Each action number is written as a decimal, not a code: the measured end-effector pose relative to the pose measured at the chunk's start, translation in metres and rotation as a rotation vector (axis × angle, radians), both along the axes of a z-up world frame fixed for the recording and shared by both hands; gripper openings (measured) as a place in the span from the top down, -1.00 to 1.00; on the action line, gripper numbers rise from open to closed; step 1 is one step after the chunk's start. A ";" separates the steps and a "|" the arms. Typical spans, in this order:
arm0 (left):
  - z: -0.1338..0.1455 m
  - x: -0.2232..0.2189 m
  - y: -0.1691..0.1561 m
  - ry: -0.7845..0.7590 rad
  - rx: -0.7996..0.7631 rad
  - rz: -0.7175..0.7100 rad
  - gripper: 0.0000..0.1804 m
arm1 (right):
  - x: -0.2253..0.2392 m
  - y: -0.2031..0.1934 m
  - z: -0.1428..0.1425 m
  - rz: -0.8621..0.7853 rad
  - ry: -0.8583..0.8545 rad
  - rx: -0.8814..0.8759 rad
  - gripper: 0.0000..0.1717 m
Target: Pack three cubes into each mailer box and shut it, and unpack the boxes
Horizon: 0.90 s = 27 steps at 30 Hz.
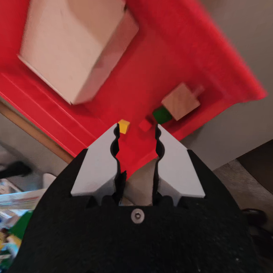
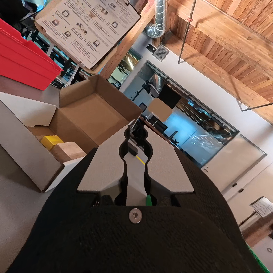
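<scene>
In the left wrist view my left gripper (image 1: 137, 125) is open and empty, hovering over a red bin (image 1: 162, 51). Beyond its tips in the bin lie a yellow cube (image 1: 124, 126), a red cube (image 1: 145, 125), a green cube (image 1: 161, 115) and a larger wooden cube (image 1: 181, 101). A closed white mailer box (image 1: 70, 48) sits farther back. In the right wrist view an open mailer box (image 2: 29, 155) holds a yellow cube (image 2: 51, 141) and a wooden cube (image 2: 69, 149). Its raised lid (image 2: 91, 112) has its front edge by one fingertip of my right gripper (image 2: 136, 127). The jaws stand narrowly apart and do not clamp it.
The red bin (image 2: 22, 63) stands behind the open box on the grey table. A clipboard with a printed sheet (image 2: 88, 29) hangs above. Cluttered packages (image 1: 13, 206) lie beyond the table edge at the lower left of the left wrist view, which is motion-blurred. The gap from one gripper's tips to the other's is roughly 50 centimeters.
</scene>
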<state>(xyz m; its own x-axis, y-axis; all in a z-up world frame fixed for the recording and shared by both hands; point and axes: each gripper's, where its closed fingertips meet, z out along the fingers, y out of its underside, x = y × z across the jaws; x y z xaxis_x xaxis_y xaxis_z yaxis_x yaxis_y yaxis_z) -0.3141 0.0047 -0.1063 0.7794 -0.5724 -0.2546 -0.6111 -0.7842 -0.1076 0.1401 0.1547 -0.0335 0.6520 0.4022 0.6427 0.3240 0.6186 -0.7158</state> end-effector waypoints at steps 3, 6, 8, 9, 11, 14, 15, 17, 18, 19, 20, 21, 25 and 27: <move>-0.022 -0.023 -0.010 -0.059 -0.012 0.020 0.55 | -0.003 -0.001 -0.002 -0.007 -0.020 0.008 0.84; -0.039 -0.031 -0.015 -0.058 -0.015 -0.107 0.59 | -0.004 0.001 -0.004 -0.017 -0.038 0.012 0.84; -0.048 -0.029 -0.016 -0.079 -0.012 -0.149 0.58 | -0.003 0.002 -0.004 -0.021 -0.036 0.009 0.84; -0.051 -0.029 -0.016 -0.083 -0.007 -0.170 0.59 | -0.002 0.003 -0.004 -0.023 -0.033 0.004 0.85; -0.057 -0.025 -0.016 -0.089 -0.010 -0.222 0.60 | 0.000 0.005 -0.004 -0.027 -0.026 -0.005 0.84; -0.065 -0.025 -0.016 -0.053 -0.034 -0.266 0.60 | 0.001 0.006 -0.005 -0.032 -0.022 -0.012 0.84; -0.066 -0.025 -0.013 -0.039 -0.025 -0.273 0.62 | 0.001 0.006 -0.005 -0.031 -0.022 -0.015 0.85; -0.067 -0.023 -0.008 -0.013 -0.013 -0.307 0.61 | 0.000 0.006 -0.006 -0.029 -0.025 -0.015 0.84; -0.069 -0.022 -0.007 -0.004 -0.018 -0.322 0.65 | -0.001 0.005 -0.006 -0.028 -0.028 -0.014 0.84; -0.071 -0.022 -0.007 0.007 -0.027 -0.329 0.70 | -0.001 0.005 -0.006 -0.026 -0.030 -0.015 0.84; -0.075 -0.022 -0.008 0.018 -0.044 -0.335 0.73 | -0.002 0.005 -0.006 -0.024 -0.031 -0.014 0.84; -0.074 -0.020 -0.006 0.016 -0.036 -0.342 0.74 | -0.002 0.005 -0.006 -0.023 -0.031 -0.014 0.84; -0.069 -0.018 -0.005 0.025 -0.062 -0.333 0.77 | -0.002 0.004 -0.006 -0.015 -0.025 -0.017 0.84; -0.051 -0.016 0.010 0.058 0.027 -0.338 0.78 | -0.002 0.003 -0.005 -0.011 -0.023 -0.016 0.85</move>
<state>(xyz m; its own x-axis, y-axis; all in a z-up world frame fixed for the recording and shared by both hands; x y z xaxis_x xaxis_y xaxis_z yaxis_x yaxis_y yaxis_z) -0.3296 0.0152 -0.1569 0.5301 -0.7885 -0.3118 -0.8419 -0.5333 -0.0827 0.1377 0.1578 -0.0388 0.6411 0.4059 0.6514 0.3472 0.6035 -0.7178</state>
